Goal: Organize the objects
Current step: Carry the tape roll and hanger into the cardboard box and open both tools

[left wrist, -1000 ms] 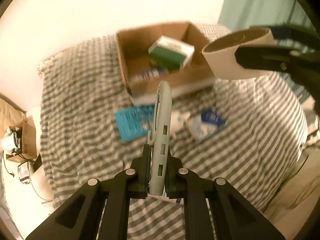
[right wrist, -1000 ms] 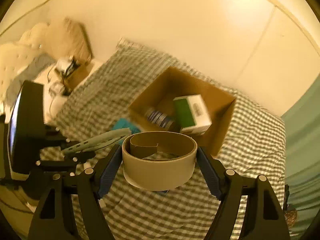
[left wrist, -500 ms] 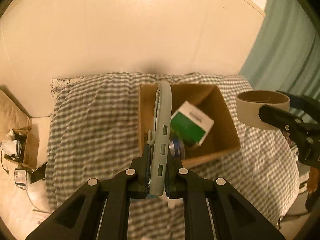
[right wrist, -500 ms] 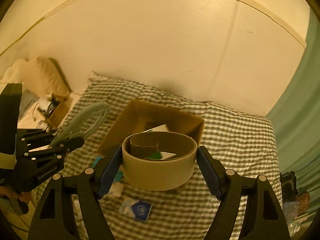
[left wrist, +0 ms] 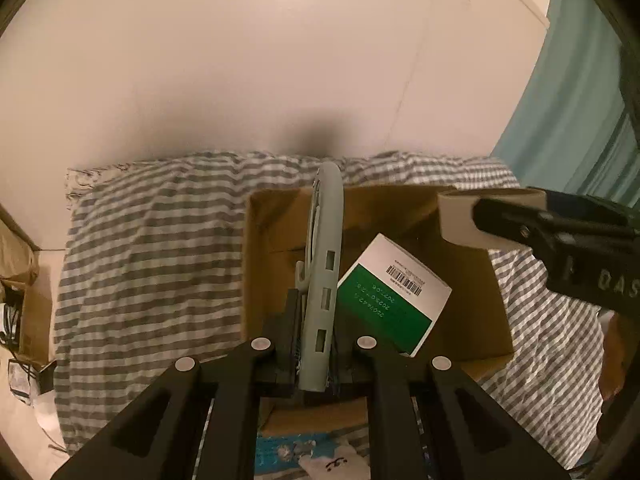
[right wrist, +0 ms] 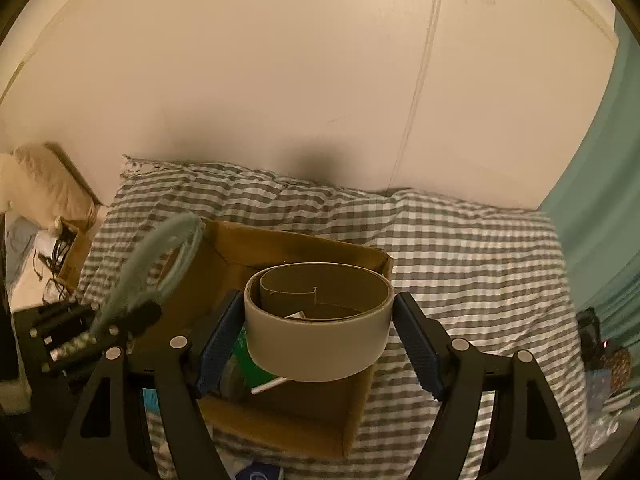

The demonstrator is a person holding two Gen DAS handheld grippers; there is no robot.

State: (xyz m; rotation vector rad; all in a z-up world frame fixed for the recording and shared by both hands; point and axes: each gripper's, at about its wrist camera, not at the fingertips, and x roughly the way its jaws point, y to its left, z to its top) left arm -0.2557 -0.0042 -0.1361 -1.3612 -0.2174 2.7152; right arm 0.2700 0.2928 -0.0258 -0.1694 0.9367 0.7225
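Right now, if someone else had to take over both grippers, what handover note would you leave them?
Left gripper: shut on the pale green plastic piece, held upright above the cardboard box.
Right gripper: shut on the tape roll, also above the box.
Box sits on the checked bedcover; the green and white carton already lies inside it.
Left to do: drop both held items into the box, then collect what lies on the bedcover in front of the box, a blue item and a white one; both are only partly visible.
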